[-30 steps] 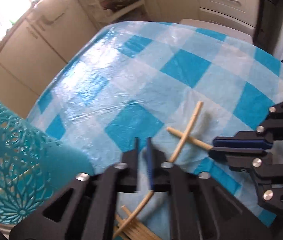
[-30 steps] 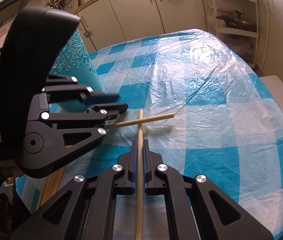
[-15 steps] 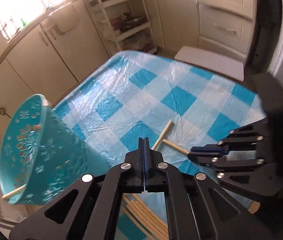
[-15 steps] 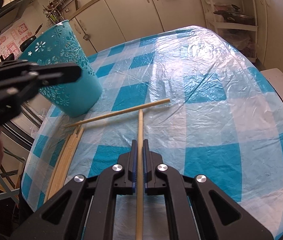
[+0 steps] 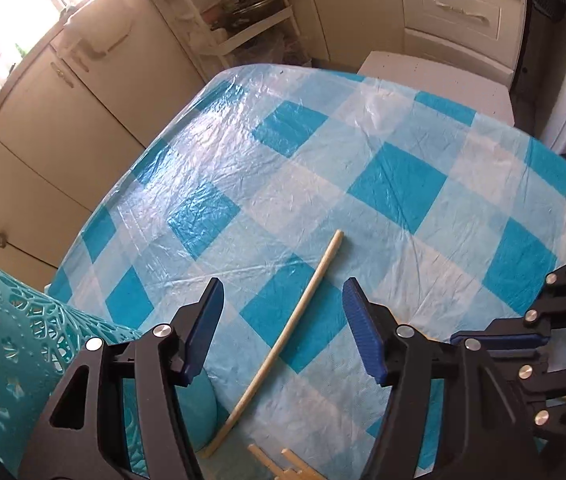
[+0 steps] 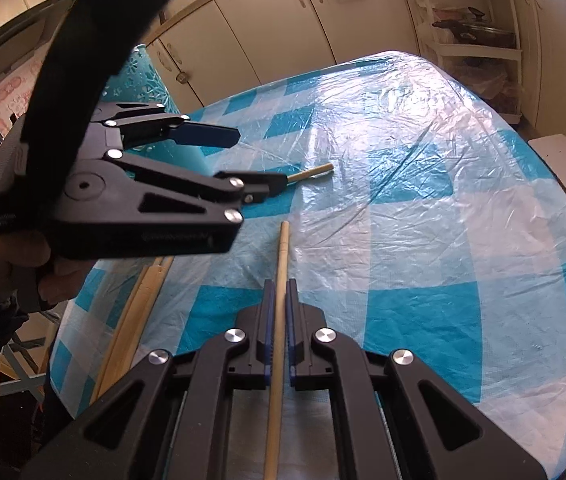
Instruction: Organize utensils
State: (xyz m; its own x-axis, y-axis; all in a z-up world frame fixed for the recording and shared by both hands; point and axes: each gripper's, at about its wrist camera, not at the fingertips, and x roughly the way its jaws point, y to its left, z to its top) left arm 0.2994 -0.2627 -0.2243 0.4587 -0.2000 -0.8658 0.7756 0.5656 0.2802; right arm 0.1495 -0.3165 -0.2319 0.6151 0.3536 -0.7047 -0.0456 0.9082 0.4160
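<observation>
My left gripper (image 5: 283, 320) hangs low over the checked tablecloth, jaws opening, nothing pressed between the blue pads. A lone wooden chopstick (image 5: 295, 320) lies on the cloth beneath the gap. In the right wrist view the left gripper (image 6: 243, 158) hovers above that chopstick's tip (image 6: 315, 170). My right gripper (image 6: 279, 292) is shut on a second chopstick (image 6: 281, 256), which points forward over the table. The teal perforated basket (image 5: 3, 344) stands at the left.
A bundle of several chopsticks (image 6: 139, 308) lies near the table's left edge, under the person's hand (image 6: 23, 264). The right gripper (image 5: 523, 340) shows at the right of the left wrist view. Cabinets and a white shelf rack (image 5: 243, 20) stand beyond the table (image 5: 395, 192).
The left gripper rose above the basket with its jaws shut, then came back down over the lying chopstick and spread its jaws. The right gripper kept still with its chopstick.
</observation>
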